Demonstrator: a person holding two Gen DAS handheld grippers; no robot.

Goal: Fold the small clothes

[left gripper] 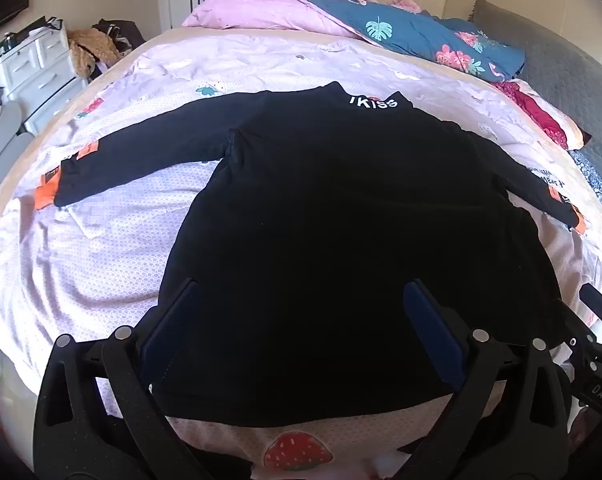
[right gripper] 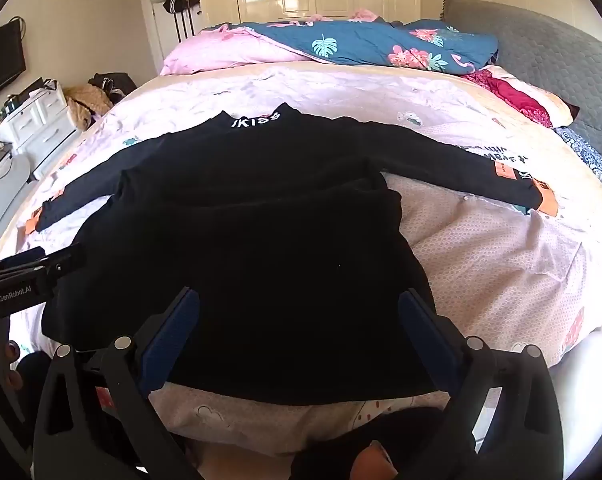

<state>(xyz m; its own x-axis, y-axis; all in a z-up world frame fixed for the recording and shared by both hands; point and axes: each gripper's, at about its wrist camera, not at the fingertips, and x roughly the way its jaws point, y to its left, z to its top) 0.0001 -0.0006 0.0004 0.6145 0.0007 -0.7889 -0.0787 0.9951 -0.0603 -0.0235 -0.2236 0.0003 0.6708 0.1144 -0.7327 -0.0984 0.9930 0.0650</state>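
A small black long-sleeved top point(left gripper: 333, 216) point(right gripper: 253, 240) lies flat on the bed, sleeves spread to both sides, with white "KISS" lettering point(left gripper: 373, 102) on its collar at the far end. My left gripper point(left gripper: 301, 316) hovers open over the hem's left part, nothing between its blue pads point(left gripper: 169, 320). My right gripper point(right gripper: 299, 320) stands open over the hem's right part, also holding nothing. Each gripper shows at the edge of the other's view: the right gripper point(left gripper: 597, 344) and the left gripper point(right gripper: 33, 268).
The pale pink patterned bedsheet point(left gripper: 101, 260) point(right gripper: 501, 248) covers the bed. A pink and blue floral duvet point(right gripper: 361, 46) is bunched at the far end beside a grey headboard point(right gripper: 541, 64). White drawers point(left gripper: 37, 68) and a TV point(right gripper: 1, 60) stand at the left.
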